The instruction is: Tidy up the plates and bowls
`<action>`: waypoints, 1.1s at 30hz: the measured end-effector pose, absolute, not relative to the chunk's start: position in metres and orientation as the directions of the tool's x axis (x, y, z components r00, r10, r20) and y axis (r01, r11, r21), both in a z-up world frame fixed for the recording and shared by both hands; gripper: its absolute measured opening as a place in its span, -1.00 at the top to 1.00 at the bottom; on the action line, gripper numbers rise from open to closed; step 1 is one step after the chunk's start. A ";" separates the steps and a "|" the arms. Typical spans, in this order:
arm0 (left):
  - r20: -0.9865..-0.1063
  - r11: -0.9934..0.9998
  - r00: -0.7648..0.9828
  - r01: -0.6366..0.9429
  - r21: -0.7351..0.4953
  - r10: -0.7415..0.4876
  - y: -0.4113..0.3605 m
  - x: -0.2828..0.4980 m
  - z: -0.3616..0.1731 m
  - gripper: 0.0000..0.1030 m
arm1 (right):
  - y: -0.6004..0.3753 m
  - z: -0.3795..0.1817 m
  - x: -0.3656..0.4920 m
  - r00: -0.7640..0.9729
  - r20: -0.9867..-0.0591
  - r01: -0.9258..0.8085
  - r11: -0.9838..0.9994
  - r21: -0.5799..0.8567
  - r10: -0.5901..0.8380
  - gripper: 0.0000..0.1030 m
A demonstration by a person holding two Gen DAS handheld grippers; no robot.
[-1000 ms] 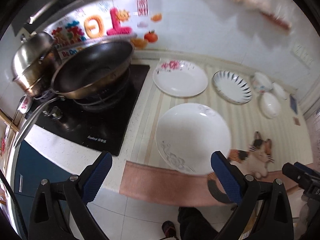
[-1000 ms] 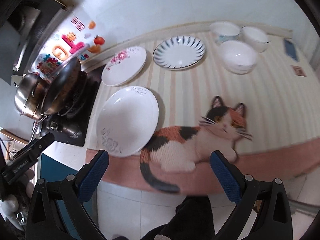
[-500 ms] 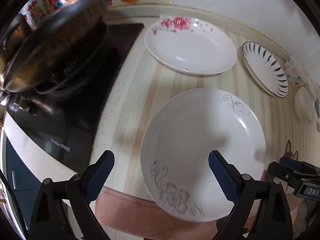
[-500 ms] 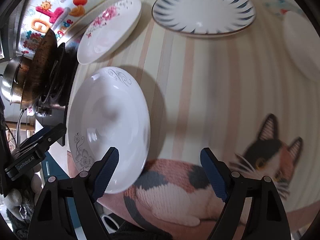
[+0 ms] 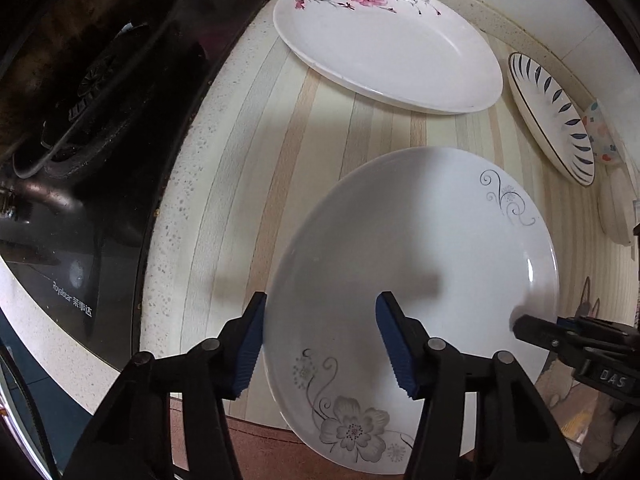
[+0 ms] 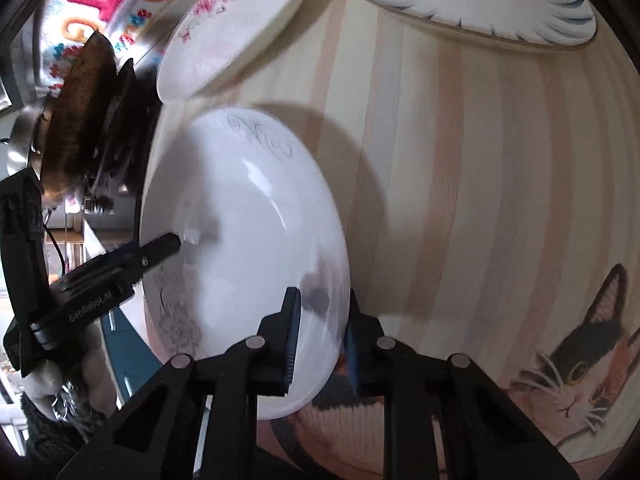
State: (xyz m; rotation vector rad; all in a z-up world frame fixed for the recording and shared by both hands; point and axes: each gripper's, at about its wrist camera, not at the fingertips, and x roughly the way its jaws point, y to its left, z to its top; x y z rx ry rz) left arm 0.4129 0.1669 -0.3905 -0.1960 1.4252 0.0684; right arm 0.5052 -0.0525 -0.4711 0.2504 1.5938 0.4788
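Glossy white round plate (image 6: 248, 216) rim sits between both grippers' ribbed jaws, unclenched.

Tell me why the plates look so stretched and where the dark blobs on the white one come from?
Left wrist view: the fisheye lens bends the rose plate into an oval; the left tool casts a soft shadow across the grey-flower plate. Right wrist view: the same plate shows glare streaks, and the picture's edges are blurry.

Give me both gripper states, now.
Left gripper: open, straddling the grey-flower plate rim.
Right gripper: nearly closed on that plate's rim; contact unclear.
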 end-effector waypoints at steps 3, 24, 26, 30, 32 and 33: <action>-0.987 0.982 0.146 -0.162 -0.095 -0.072 0.172 0.410 -0.391 0.11 | -0.053 -0.472 0.505 -0.083 -0.886 -0.100 0.880 0.464 0.457 0.61; -0.967 0.988 0.221 -0.053 -0.144 -0.129 0.124 0.416 -0.354 0.13 | -0.126 -0.431 0.498 0.000 -0.872 -0.002 0.872 0.489 0.489 0.61; -0.964 0.988 0.229 -0.031 -0.150 -0.139 0.114 0.421 -0.352 0.13 | -0.140 -0.426 0.495 0.022 -0.872 0.018 0.872 0.489 0.488 0.61; -0.960 0.987 0.229 0.027 -0.159 -0.161 0.073 0.426 -0.355 0.12 | -0.179 -0.420 0.490 0.058 -0.877 0.065 0.875 0.480 0.477 0.61; -0.959 0.984 0.220 0.055 -0.168 -0.176 0.055 0.426 -0.359 0.12 | -0.197 -0.421 0.485 0.071 -0.882 0.099 0.877 0.471 0.466 0.61; -0.960 0.983 0.215 0.069 -0.171 -0.182 0.047 0.428 -0.361 0.12 | -0.206 -0.423 0.483 0.074 -0.885 0.111 0.878 0.466 0.460 0.61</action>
